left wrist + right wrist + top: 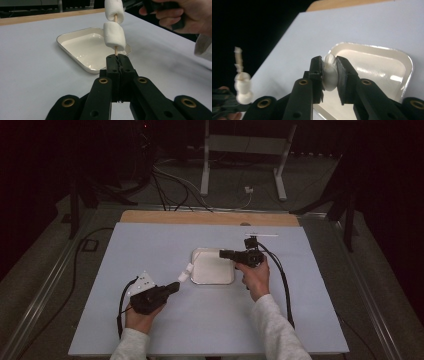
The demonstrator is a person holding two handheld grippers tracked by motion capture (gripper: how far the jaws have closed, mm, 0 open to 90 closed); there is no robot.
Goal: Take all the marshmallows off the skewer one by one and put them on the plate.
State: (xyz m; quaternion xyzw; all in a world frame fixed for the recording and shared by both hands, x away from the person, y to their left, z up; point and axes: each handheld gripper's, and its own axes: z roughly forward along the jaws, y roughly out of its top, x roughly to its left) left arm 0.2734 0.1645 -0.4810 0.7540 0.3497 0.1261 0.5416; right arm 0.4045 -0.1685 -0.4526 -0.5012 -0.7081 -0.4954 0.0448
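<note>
Your left gripper [117, 58] clamps wooden skewer [115, 50], jaws fully together on stick; two marshmallows [114, 36] threaded on it, just left of white tray [212, 266]. Your right gripper [329, 66] squeezes loose marshmallow [329, 72] between jaws, above tray's right edge. Tray sits mid-table on grey mat [150, 245].

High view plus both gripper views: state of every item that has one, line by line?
Left claw: shut on the thin wooden skewer, held upright.
Two white marshmallows on the skewer: threaded, one above the other, a gap between them.
Right claw: shut on a third white marshmallow, squeezed, above the tray.
Shallow white rectangular tray: empty, flat on the pale table.
</note>
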